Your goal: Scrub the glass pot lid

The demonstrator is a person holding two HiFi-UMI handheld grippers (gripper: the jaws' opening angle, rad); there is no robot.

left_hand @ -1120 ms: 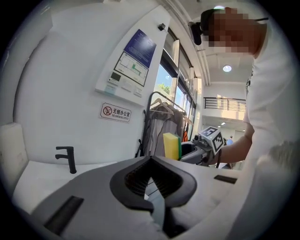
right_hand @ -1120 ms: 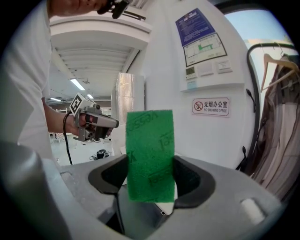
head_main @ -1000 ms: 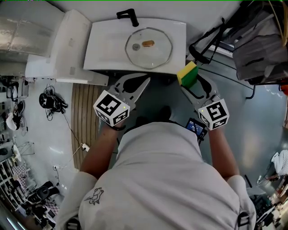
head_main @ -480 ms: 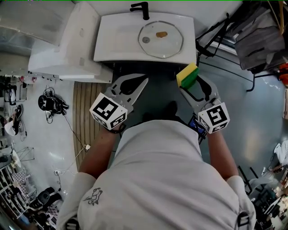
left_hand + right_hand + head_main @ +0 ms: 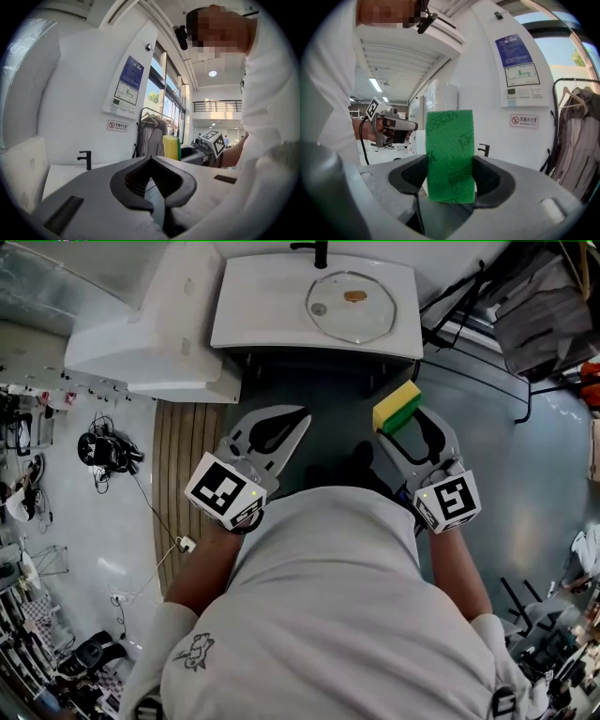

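Hanging low in front of the person's white shirt, the left gripper (image 5: 304,414) has its grey jaws pressed together with nothing between them. Ahead of it and a little to the right, the round glass pot lid with a brown knob (image 5: 352,307) lies flat in the white washbasin (image 5: 253,310), well apart from both tools. Further right, the right gripper (image 5: 405,426) is clamped on a yellow sponge with a green scouring face (image 5: 397,405), which stands upright between the jaws.

As far as the pictures show, the scrubbing has not started. The sponge is far from the glass, and no water or suds can be seen on the lid. What is left, by my reading, is nearly everything: carrying the sponge to the basin, steadying the lid, and rubbing it over.

Around the basin, a white boxy unit (image 5: 141,343) sits at the left, with a tangle of black cables (image 5: 108,451) on the pale glossy floor below it. A slatted wooden mat (image 5: 187,465) lies beside them. A black tap (image 5: 317,249) stands at the basin's back edge. At the far right, grey garments hang on a rack (image 5: 548,310) over the grey floor.
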